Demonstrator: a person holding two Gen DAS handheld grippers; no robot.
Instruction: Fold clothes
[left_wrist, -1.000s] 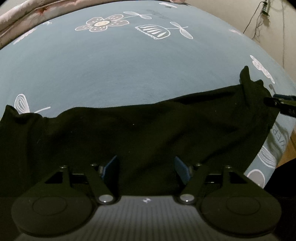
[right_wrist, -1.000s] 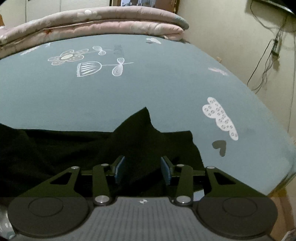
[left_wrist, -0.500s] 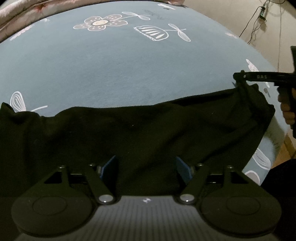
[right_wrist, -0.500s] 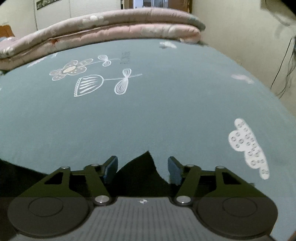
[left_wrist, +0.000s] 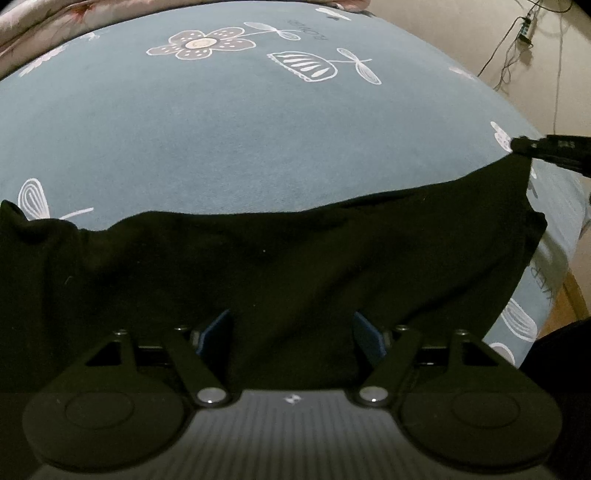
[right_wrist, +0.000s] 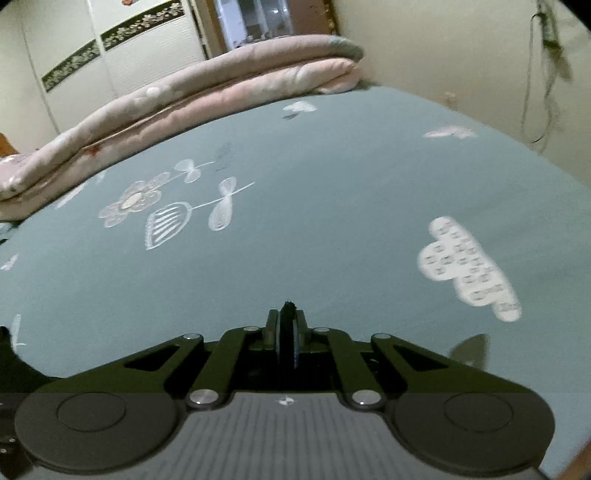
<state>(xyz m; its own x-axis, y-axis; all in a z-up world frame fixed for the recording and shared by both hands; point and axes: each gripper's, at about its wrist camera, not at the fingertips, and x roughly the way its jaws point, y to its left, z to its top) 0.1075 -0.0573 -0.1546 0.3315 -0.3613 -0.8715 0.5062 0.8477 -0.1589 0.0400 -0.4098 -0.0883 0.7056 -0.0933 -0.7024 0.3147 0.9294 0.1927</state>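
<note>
Bedsheet (left_wrist: 258, 147) under pinched black garment (left_wrist: 295, 266)

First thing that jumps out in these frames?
The black garment sprawled across the near edge of the teal flower-print bedsheet. The right hand-held gripper is closing on a pinch of its black cloth, lifting the far right corner. The left hand-held gripper hangs open over the near hem.

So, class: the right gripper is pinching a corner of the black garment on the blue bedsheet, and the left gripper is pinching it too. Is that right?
Not quite. The right gripper does pinch the black garment on the blue bedsheet, but the left gripper is open, its fingers apart over the cloth, as the left wrist view shows.
</note>
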